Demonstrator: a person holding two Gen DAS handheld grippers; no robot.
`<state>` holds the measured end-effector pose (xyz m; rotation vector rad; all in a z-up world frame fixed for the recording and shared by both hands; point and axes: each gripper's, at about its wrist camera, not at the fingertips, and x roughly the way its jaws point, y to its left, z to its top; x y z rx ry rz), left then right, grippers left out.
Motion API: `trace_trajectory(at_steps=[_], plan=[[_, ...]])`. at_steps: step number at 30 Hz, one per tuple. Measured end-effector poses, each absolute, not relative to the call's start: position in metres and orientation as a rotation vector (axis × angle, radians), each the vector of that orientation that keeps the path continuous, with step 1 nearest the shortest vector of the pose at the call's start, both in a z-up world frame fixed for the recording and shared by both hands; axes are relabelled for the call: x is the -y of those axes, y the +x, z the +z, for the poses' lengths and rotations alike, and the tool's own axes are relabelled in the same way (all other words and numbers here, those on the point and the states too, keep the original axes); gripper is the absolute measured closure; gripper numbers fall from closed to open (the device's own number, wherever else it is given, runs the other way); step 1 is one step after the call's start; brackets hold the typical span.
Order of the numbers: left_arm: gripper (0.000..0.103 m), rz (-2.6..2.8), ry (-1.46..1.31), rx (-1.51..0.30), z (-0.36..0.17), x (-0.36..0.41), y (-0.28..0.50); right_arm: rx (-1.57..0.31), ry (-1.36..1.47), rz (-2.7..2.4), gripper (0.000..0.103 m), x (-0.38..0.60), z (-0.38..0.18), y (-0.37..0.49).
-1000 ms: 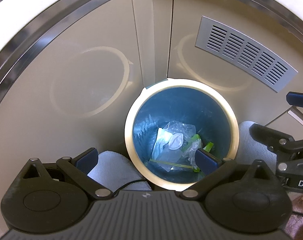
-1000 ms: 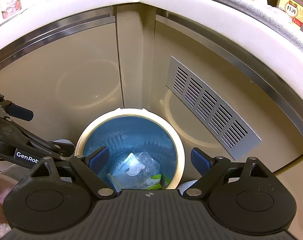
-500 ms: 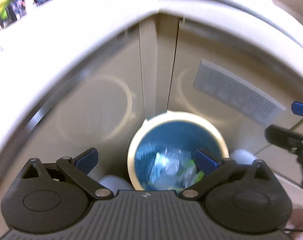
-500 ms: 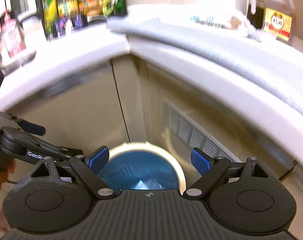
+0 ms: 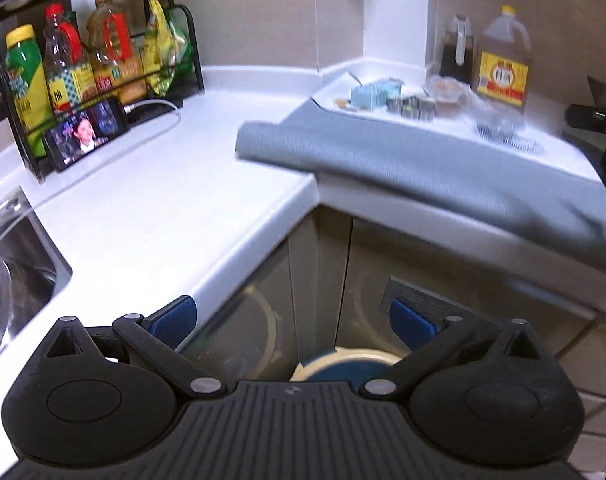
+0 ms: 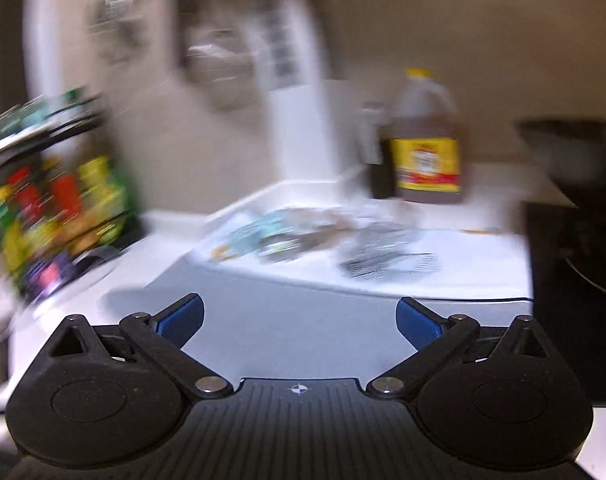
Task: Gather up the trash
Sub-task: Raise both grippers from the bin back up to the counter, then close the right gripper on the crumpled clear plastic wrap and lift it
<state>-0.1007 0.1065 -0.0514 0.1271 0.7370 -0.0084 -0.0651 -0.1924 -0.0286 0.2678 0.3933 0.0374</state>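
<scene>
From 1 second ago to now both of my cameras have swung up off the bin and onto the white L-shaped tabletop (image 5: 155, 196). Then, both views looked straight down into the blue round bin with the cream rim (image 5: 345, 364), with clear plastic wrappers lying in its bottom. Now only a sliver of that rim shows, low between the fingers of the left claw (image 5: 293, 318). I read that as a drop-off finished and a return for the next pieces.

Far left of the left claw stands a black wire rack of bottles (image 5: 83, 68) with a small phone playing video (image 5: 85, 132) propped at its foot. Ahead and to the right, a grey mat (image 5: 403, 160) drapes over the tabletop edge. Beyond it sits the clutter I take for remaining trash: a pale blue carton (image 5: 375, 94), small foil cups (image 5: 413, 108) and crumpled clear wrappers (image 5: 499, 130), near a large brown jug with a yellow label (image 5: 503, 60).

The left claw's blue pads are wide apart, holding nothing and touching nothing.

The right claw (image 6: 299, 318) is just as wide apart and empty, hovering over the grey mat. Its view is heavily smeared by motion, but the same litter lies ahead of it, well apart from the pads.
</scene>
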Motion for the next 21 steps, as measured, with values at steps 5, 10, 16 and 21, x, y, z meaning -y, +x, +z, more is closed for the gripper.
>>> trace_trajectory(at_steps=[5, 10, 16, 21], plan=[[0.0, 0.017, 0.125, -0.722, -0.04, -0.108, -0.098, -0.447, 0.338, -0.098, 0.0, 0.219, -0.042, 0.019], [0.0, 0.035, 0.122, -0.728, -0.036, -0.114, -0.097, -0.493, 0.365, -0.186, 0.0, 0.224, -0.064, 0.094], [0.0, 0.036, 0.137, -0.713, -0.024, -0.108, -0.092, -0.559, 0.346, -0.232, 0.016, 0.223, -0.087, 0.143], [0.0, 0.007, 0.144, -0.681, -0.008, -0.089, -0.07, -0.551, 0.38, -0.192, 0.098, 0.234, -0.091, 0.124]])
